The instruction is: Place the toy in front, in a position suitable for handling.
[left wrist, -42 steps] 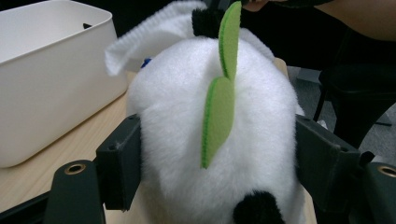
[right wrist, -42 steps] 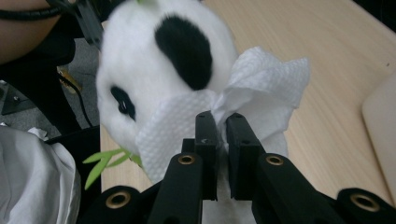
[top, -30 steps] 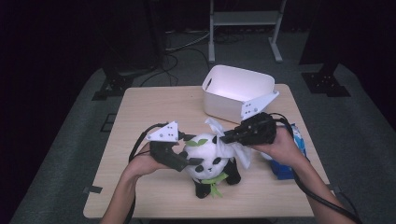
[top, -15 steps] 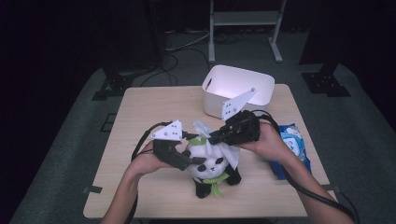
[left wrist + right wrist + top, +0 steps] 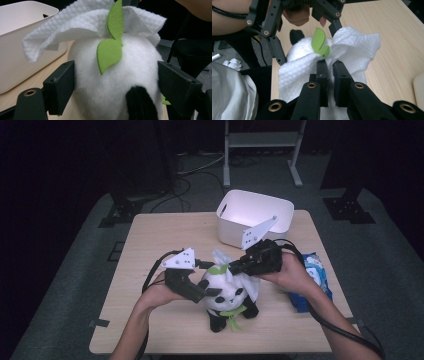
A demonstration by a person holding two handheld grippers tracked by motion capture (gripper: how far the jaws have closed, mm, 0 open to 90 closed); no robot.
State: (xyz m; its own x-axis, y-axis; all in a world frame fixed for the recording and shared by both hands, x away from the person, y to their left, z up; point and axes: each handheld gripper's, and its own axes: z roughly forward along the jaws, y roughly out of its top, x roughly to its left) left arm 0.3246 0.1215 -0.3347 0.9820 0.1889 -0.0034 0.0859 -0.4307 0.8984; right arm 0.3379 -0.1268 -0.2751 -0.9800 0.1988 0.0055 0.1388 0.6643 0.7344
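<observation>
A black-and-white panda plush (image 5: 227,296) with a green leaf (image 5: 110,52) on its head sits on the table. My left gripper (image 5: 210,291) reaches in from the left. Its jaws flank the plush head (image 5: 112,87) and have just been opening; the pads rest at the fur without squeezing it. My right gripper (image 5: 235,266) comes from the right and is shut on a white paper towel (image 5: 359,47) draped over the top of the head behind the leaf (image 5: 318,40). The left gripper (image 5: 305,42) stands opposite in the right gripper view.
A white bin (image 5: 255,215) stands behind the plush at the back of the wooden table (image 5: 150,250). A blue packet (image 5: 314,276) lies at the right edge under the right forearm. Crumpled tissues (image 5: 233,63) lie on the floor.
The right gripper has carried the towel leftward onto the panda's head, uncovering the blue packet. The left gripper has stayed at the head.
</observation>
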